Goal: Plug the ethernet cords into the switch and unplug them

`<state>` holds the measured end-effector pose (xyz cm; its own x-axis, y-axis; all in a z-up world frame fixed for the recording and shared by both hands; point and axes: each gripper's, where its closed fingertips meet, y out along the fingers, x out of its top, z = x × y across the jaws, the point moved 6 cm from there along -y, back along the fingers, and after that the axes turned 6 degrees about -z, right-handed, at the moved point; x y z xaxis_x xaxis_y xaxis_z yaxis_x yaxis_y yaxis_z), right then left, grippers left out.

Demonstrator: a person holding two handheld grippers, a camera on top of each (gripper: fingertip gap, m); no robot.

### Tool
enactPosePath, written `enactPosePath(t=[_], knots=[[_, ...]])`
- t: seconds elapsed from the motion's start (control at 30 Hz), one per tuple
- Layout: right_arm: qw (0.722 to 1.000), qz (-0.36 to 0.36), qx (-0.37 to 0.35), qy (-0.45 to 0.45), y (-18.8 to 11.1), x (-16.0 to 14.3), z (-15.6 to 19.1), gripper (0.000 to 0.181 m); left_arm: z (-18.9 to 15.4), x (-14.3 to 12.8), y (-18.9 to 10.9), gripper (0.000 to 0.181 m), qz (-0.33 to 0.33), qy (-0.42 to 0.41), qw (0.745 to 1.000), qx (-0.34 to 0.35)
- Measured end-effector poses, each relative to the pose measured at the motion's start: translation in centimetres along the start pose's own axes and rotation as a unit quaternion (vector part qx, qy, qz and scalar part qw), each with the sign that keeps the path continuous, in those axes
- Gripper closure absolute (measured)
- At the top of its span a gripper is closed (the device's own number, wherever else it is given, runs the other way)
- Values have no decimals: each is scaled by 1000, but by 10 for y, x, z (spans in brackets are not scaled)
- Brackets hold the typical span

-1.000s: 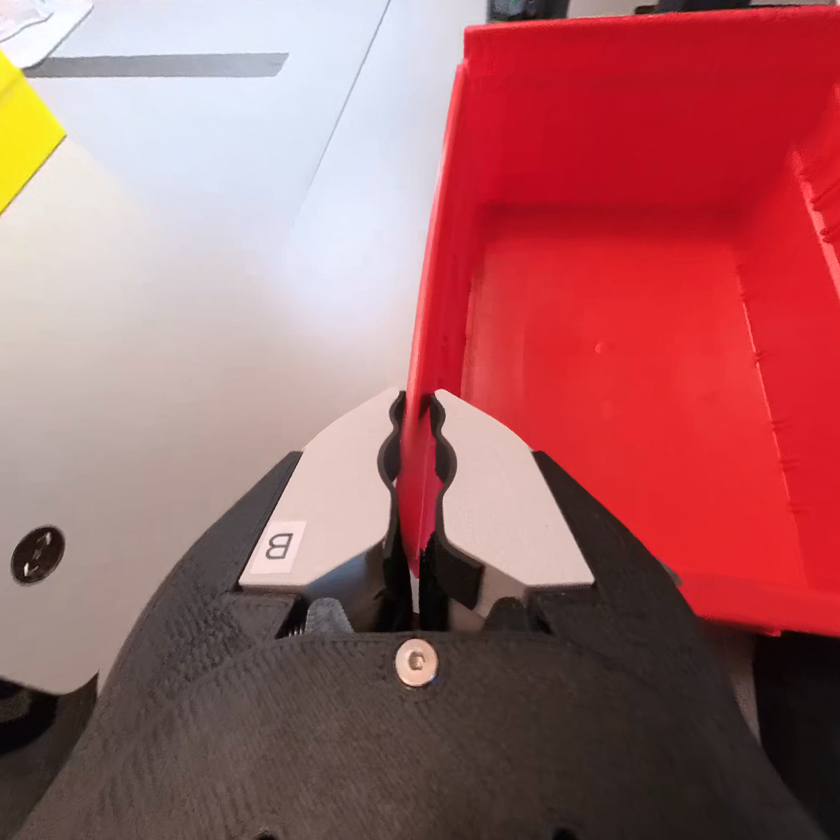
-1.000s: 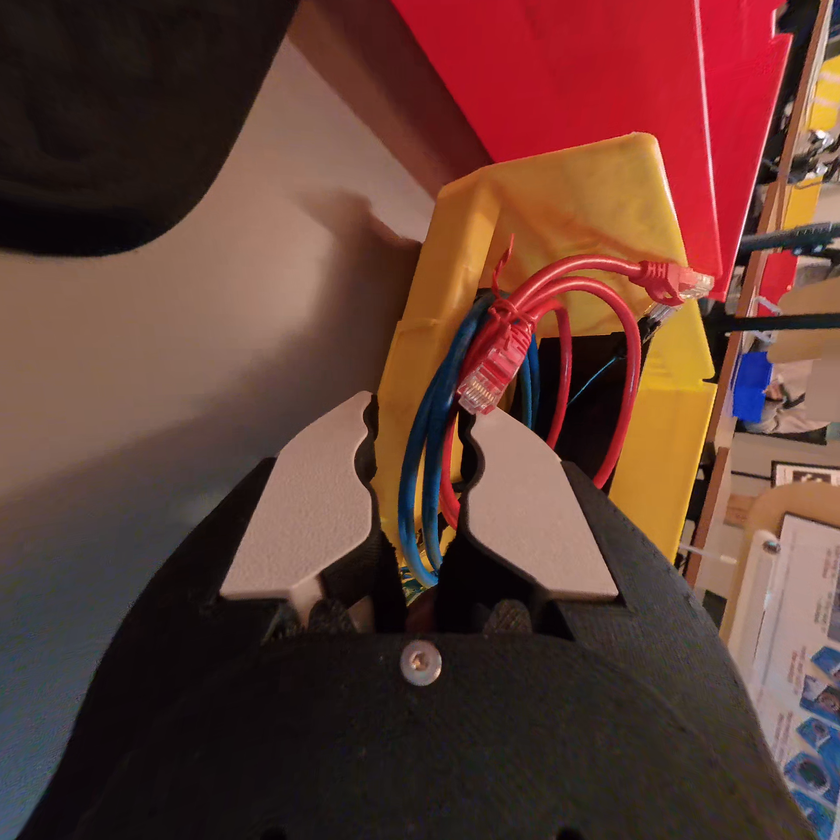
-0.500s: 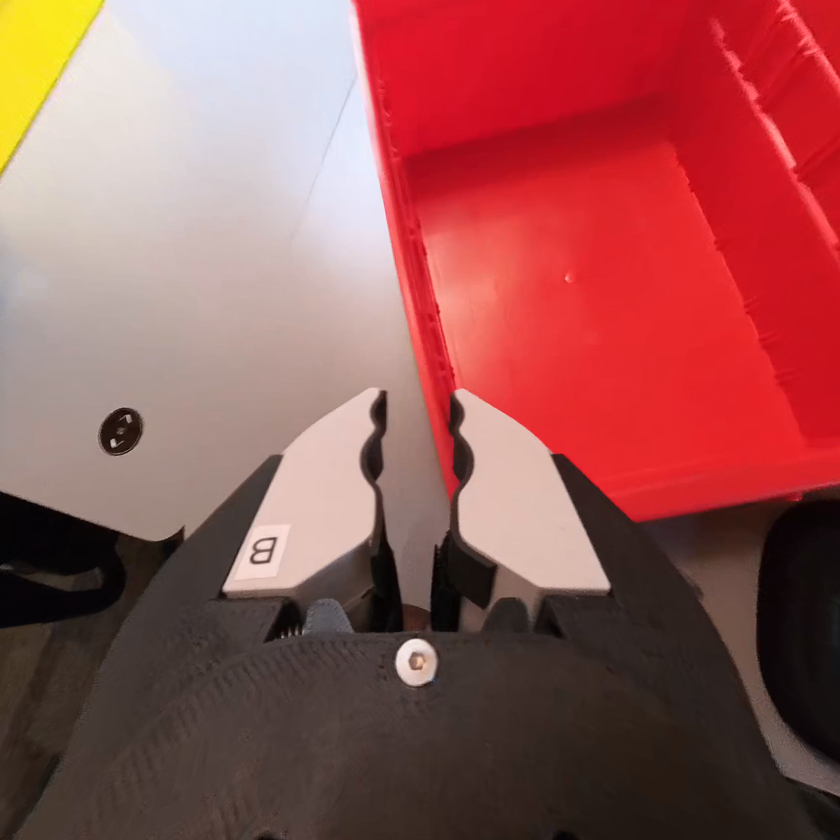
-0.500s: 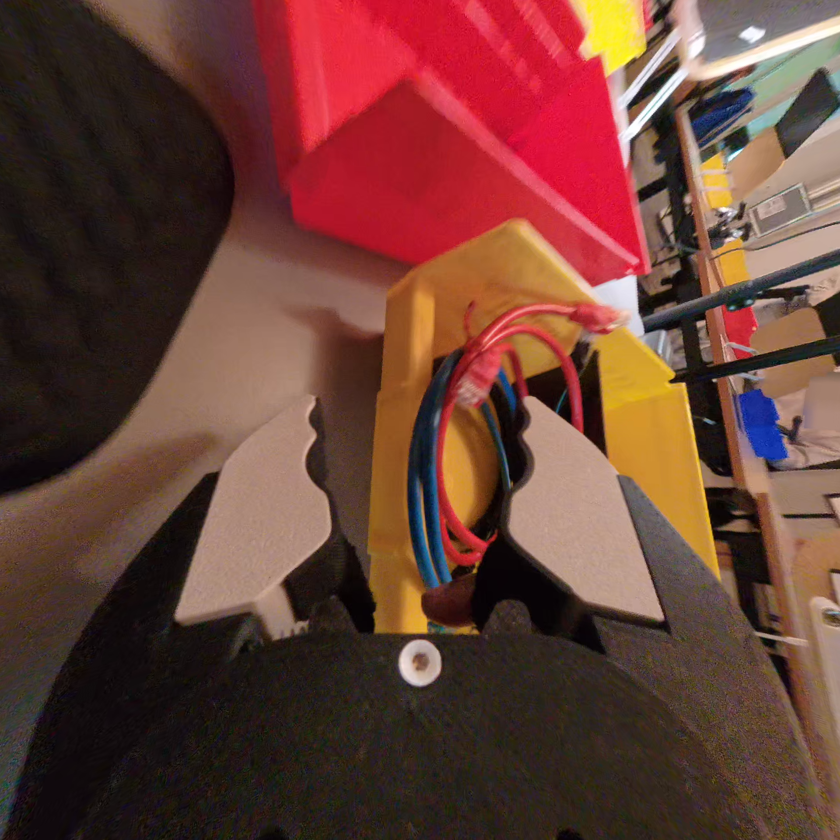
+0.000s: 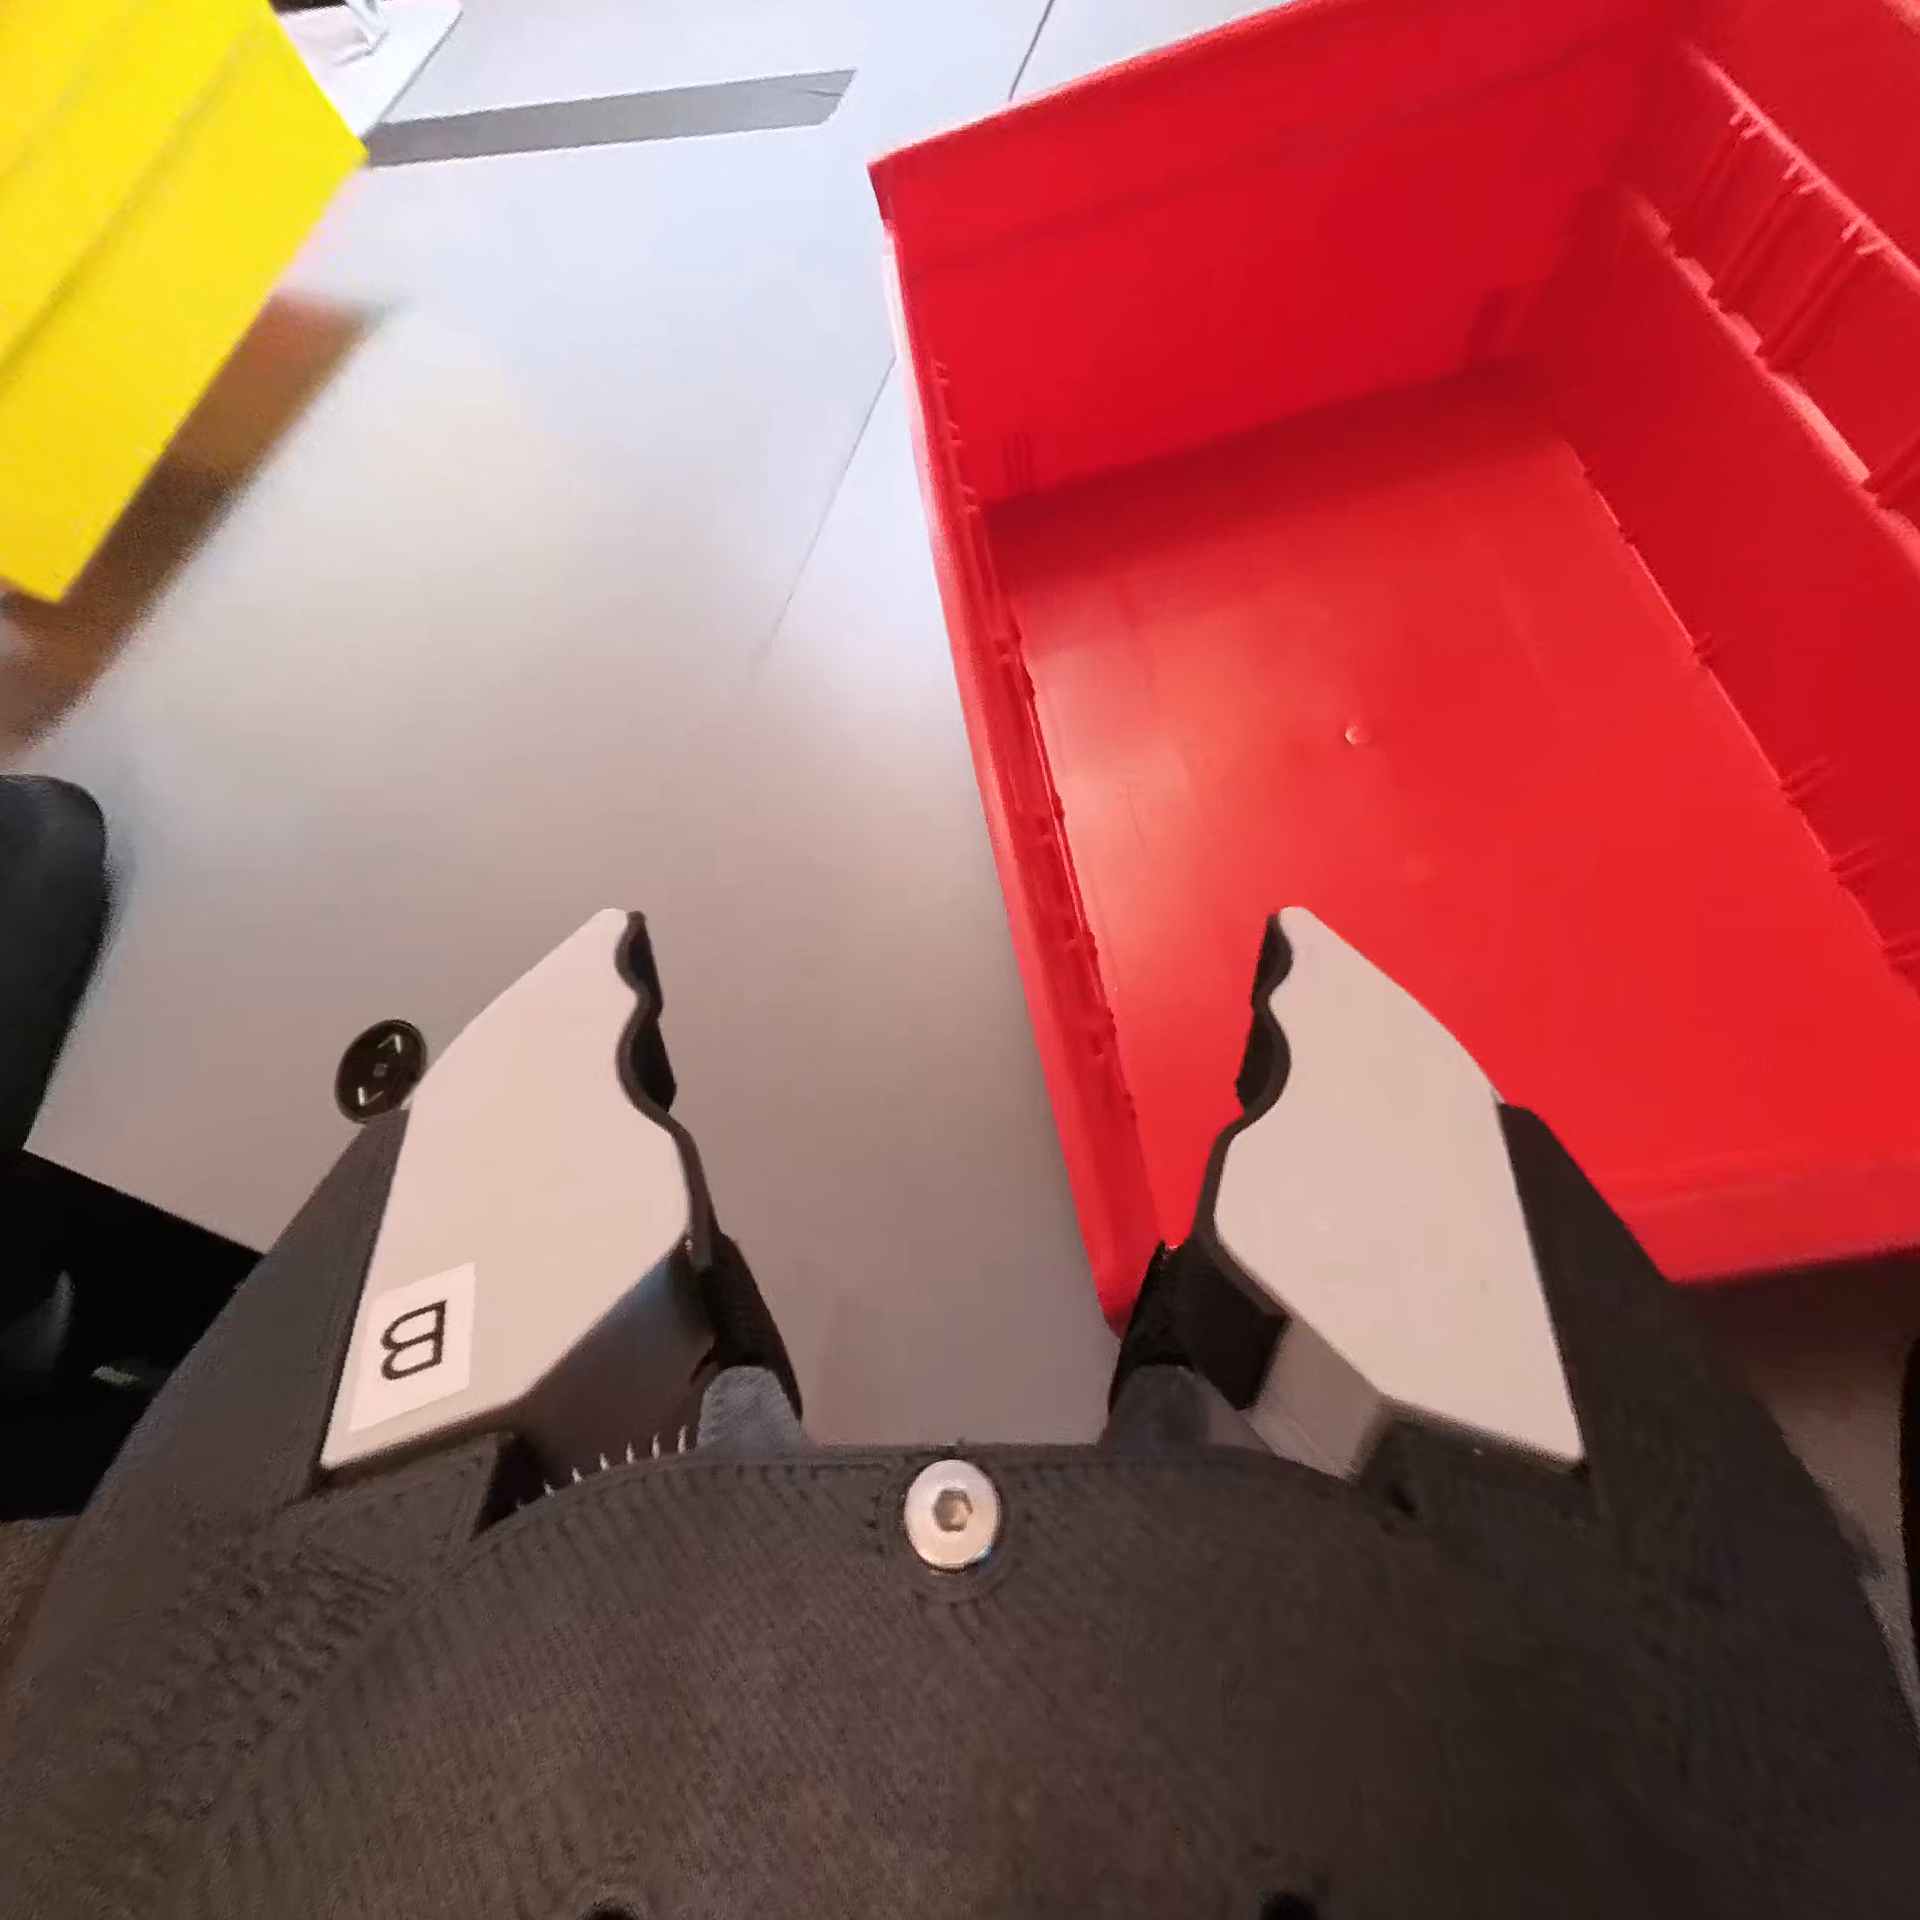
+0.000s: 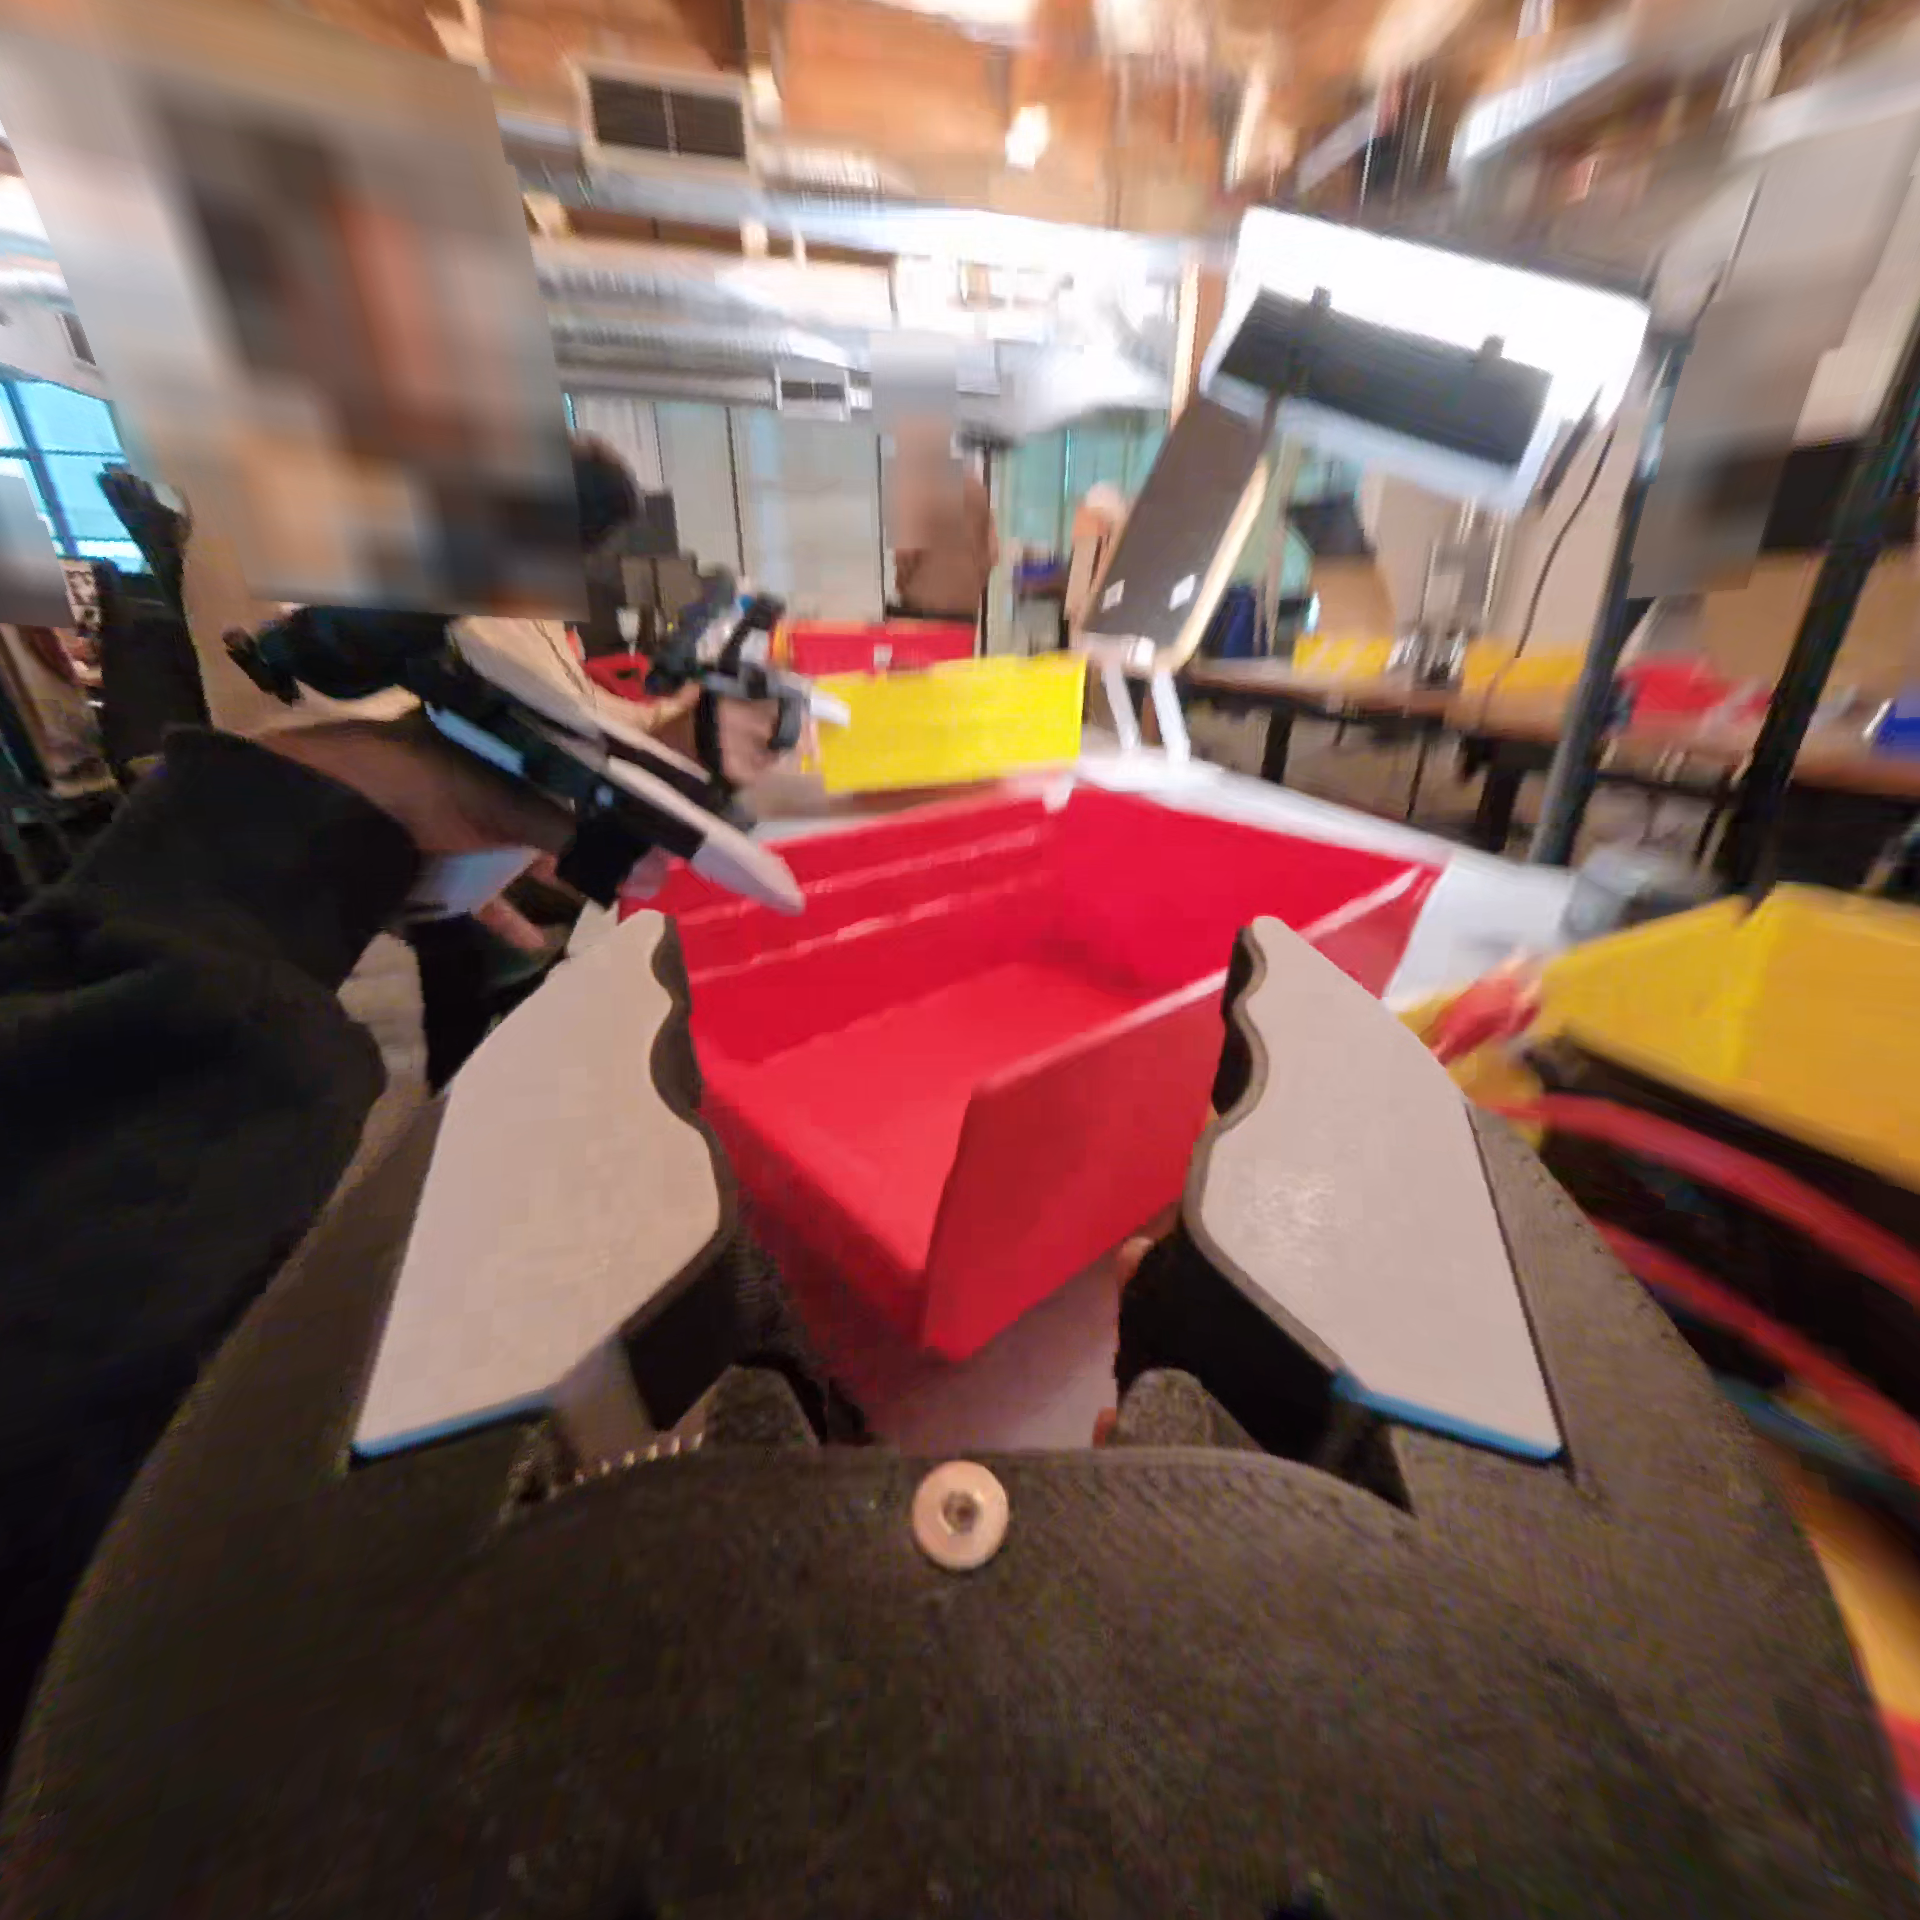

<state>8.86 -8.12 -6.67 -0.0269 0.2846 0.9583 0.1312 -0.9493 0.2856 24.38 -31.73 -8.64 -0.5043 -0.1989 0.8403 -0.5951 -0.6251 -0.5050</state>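
Note:
Red ethernet cords (image 6: pixel 1714 1164) lie blurred in a yellow bin (image 6: pixel 1704 997) at the right of the right wrist view, over something dark; I cannot make out the switch. My right gripper (image 6: pixel 953 930) is open and empty, facing an empty red bin (image 6: pixel 1039 1174) and well left of the cords. My left gripper (image 5: pixel 954 925) is open and empty, straddling the near left wall of the red bin (image 5: pixel 1049 935) without gripping it. It also shows in the right wrist view (image 6: pixel 727 862), held by a hand in a black sleeve above the red bin's left side.
White table (image 5: pixel 582 644) with a black round fitting (image 5: pixel 381 1070) near its front edge. Another yellow bin (image 5: pixel 125 270) stands far left and also shows in the right wrist view (image 6: pixel 951 722). A black chair (image 5: pixel 42 935) is at the left. People and workbenches are in the blurred background.
My left gripper let go of the red bin's wall and opened wide. My right gripper opened, left the cords in the yellow bin and swung round to face the red bin.

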Motion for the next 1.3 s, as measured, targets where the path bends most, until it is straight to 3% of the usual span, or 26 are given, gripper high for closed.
enactPosePath(t=[0.1, 0.5, 0.57, 0.6, 0.7, 0.83, 0.93, 1.1, 1.3], knots=[[996, 74, -18, 56, 10, -37, 3, 93, -6, -2, 8, 86, 12, 2, 1000, -25], [955, 286, -60, 42, 39, -75, 0, 123, -18, -2, 29, 115, 16, 6, 998, -66], [951, 296, -86, 26, 40, -77, -4, 138, -18, -1, 29, 123, 6, 3, 997, -74], [950, 296, -97, 17, 40, -77, -6, 147, -19, 0, 28, 137, 0, 1, 997, -83], [949, 299, -95, -16, 41, -77, -2, 149, -15, 3, 26, 158, 4, -32, 998, -62], [944, 270, -108, -154, 42, -71, 4, 156, -14, 9, 17, 164, 10, -13, 1000, -27], [956, 220, -110, -161, 42, -58, 4, 156, -13, 16, 4, 165, -9, -11, 1000, -14], [951, 129, -129, -250, 38, -13, 8, 157, -16, 46, -34, 167, -104, -4, 994, 26], [904, 41, -166, -392, 15, 59, 5, 158, -41, 90, -80, 168, -278, -19, 959, 43]])
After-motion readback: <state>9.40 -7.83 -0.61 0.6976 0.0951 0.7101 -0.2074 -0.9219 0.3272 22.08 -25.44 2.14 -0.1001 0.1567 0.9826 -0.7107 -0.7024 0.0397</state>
